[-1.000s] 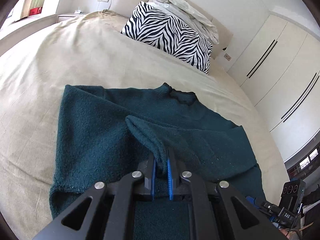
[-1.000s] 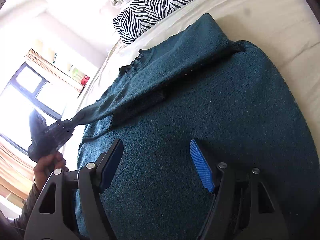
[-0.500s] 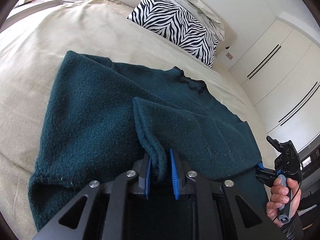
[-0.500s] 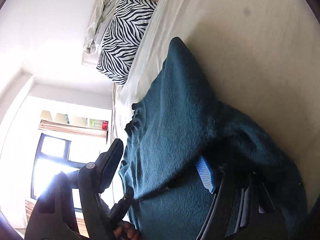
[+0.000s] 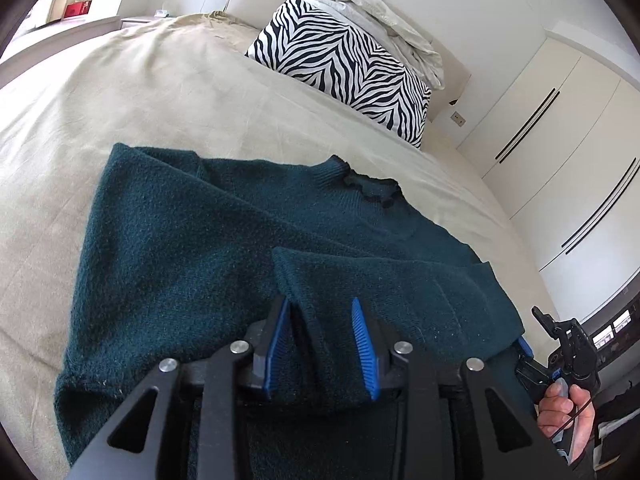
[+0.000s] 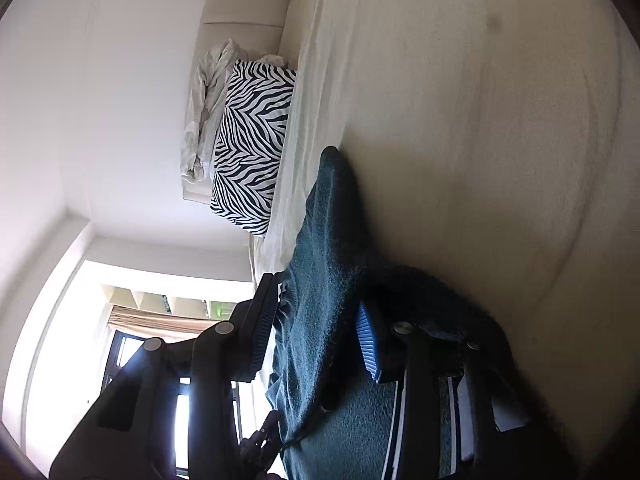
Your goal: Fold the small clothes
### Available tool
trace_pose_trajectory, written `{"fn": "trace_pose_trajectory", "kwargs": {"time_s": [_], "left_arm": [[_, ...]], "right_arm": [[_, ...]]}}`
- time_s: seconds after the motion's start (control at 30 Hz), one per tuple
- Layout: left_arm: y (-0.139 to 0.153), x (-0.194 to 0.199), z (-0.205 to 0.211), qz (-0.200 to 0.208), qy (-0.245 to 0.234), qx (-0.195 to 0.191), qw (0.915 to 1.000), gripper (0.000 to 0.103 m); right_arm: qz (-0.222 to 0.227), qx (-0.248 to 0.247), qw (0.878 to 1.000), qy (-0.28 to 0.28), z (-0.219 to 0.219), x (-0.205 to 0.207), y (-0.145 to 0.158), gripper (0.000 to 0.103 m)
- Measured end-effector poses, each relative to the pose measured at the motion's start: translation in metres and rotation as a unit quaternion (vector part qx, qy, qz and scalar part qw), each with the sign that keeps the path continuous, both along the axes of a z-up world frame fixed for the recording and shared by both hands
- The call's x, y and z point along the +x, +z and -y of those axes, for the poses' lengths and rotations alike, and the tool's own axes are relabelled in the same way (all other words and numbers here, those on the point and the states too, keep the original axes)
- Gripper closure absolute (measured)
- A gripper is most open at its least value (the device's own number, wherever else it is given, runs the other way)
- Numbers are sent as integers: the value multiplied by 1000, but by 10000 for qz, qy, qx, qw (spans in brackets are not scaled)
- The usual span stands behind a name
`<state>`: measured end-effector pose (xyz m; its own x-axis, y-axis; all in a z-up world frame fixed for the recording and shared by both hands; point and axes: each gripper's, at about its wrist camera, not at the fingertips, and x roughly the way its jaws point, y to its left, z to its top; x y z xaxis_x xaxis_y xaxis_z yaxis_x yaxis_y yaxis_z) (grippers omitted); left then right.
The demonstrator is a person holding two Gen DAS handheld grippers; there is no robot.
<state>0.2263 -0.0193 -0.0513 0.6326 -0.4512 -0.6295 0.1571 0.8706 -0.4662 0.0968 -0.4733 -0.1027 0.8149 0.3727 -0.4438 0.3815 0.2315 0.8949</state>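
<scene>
Slippage worried us: with left gripper [image 5: 322, 344] and right gripper [image 6: 316, 340] both parted around the dark teal knitted sweater [image 5: 200, 248], its folded sleeve could slide loose.

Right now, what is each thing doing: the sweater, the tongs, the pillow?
Sweater: lying on the bed, sleeve folded across its front.
Left tongs: open, sleeve cuff loose between them.
Right tongs: open around the sweater's edge.
Zebra pillow: propped at the headboard.
Bed: covered by a beige sheet.
</scene>
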Motion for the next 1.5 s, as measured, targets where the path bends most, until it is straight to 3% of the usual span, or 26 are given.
{"fn": "trace_pose_trajectory", "kwargs": {"time_s": [0.1,0.17,0.27,0.4,0.53,0.6,0.63,0.7,0.8,1.03,1.13,1.2,1.27,1.33,1.5], "left_arm": [[12,-2,7,326,-41,156,9993,56],[6,6,14,217,-171,193,9994,55],[-14,14,20,-25,-254,327,9991,56],[-16,16,17,11,-224,314,9993,56],[-27,27,4,-58,-118,-7,9999,68],[-34,32,-5,-126,-9,-220,9997,84],[-37,34,-9,-163,38,-325,9993,86],[-42,36,-16,-225,101,-541,9982,93],[-45,36,-19,-220,121,-641,9976,93],[-45,35,-17,-150,142,-619,9979,93],[-46,34,-16,-137,149,-610,9979,93],[-46,34,-16,-129,152,-615,9979,93],[-46,33,-16,-112,158,-618,9979,93],[-46,32,-16,-100,157,-626,9979,93],[-46,32,-17,-96,162,-655,9977,93]], "right_arm": [[78,-169,9998,-39,-3,-25,20,55],[125,-465,9988,47,-1,-24,36,55],[87,-707,9965,441,-3,-1,53,55],[-99,-997,9904,956,-11,46,55,54],[-432,-948,9858,1321,-16,100,34,54],[-542,-1074,9818,1467,-16,120,25,54],[-649,-1087,9798,1546,-15,126,18,53],[-850,-1094,9782,1547,-9,125,5,53],[-540,-947,9821,1535,-3,101,1,54],[-463,-1039,9816,1533,7,47,21,53],[-251,-1098,9824,1490,7,60,36,51],[-310,-1076,9816,1544,4,80,34,45],[-481,-1016,9791,1697,-2,106,20,35],[-757,-1026,9780,1652,-1,120,0,36],[-549,-922,9838,1438,4,97,4,36]]}}
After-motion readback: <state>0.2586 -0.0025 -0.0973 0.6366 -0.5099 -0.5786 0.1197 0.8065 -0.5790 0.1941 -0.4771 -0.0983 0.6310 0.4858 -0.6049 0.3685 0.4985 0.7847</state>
